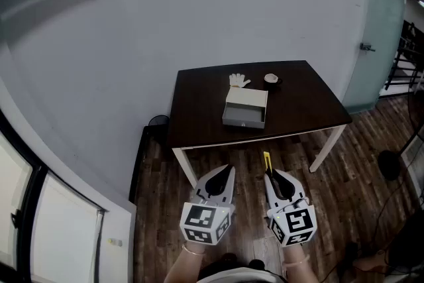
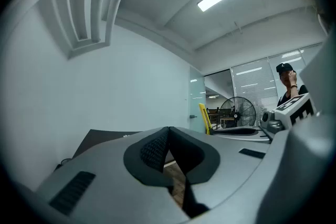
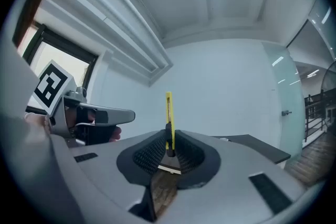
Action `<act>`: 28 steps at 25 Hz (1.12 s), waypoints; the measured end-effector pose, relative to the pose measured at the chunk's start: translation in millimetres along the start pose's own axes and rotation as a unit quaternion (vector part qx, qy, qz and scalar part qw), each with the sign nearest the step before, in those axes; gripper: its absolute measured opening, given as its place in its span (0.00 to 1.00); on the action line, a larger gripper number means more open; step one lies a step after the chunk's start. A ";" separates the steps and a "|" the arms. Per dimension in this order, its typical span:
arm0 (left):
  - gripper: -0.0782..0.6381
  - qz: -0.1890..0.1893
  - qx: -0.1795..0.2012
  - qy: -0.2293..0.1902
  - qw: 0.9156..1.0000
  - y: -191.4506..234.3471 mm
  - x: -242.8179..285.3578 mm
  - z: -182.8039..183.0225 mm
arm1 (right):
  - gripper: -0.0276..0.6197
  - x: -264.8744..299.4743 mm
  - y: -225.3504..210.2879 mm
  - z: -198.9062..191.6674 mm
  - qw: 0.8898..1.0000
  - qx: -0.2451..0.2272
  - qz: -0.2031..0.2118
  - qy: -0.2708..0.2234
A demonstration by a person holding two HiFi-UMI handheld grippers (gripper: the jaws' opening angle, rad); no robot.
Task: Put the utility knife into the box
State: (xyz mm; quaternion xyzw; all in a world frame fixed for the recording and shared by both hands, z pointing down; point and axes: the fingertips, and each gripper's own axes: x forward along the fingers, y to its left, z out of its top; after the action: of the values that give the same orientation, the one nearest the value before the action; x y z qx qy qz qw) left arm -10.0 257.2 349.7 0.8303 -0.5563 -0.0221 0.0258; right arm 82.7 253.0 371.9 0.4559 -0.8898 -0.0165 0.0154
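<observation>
A yellow utility knife (image 1: 267,162) sticks forward out of my right gripper (image 1: 271,175), which is shut on it; in the right gripper view the knife (image 3: 168,118) stands upright between the pads. My left gripper (image 1: 227,171) is shut with nothing in it, its pads meeting (image 2: 167,143) in the left gripper view. Both grippers hang side by side over the wooden floor, in front of the dark table (image 1: 199,109). The grey open box (image 1: 246,109) lies on the table's middle, well beyond both grippers.
A white glove (image 1: 238,81) and a small cup (image 1: 271,79) lie behind the box on the table. White table legs (image 1: 185,169) stand close ahead of the grippers. A grey wall runs behind, a glass door (image 1: 374,30) at right. A person (image 2: 288,84) and a fan (image 2: 237,112) are far off.
</observation>
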 end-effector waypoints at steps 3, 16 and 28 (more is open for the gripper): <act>0.13 -0.005 -0.002 0.003 1.000 7.3 -0.7 -2.4 | 0.13 6.3 3.0 0.8 1.000 -0.004 -0.010 -0.004; 0.13 -0.045 -0.004 0.003 0.999 44.9 8.2 -4.9 | 0.13 41.7 14.5 -0.1 0.999 -0.007 -0.044 -0.010; 0.13 -0.063 -0.015 -0.002 0.998 68.2 27.1 -7.5 | 0.14 73.7 17.0 1.3 0.999 -0.009 -0.042 -0.006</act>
State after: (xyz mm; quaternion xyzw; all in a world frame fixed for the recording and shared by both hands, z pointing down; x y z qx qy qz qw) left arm -62.2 206.4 361.6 0.8629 -0.5030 -0.0337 0.0354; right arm 25.7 203.2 372.3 0.4930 -0.8695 -0.0282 0.0139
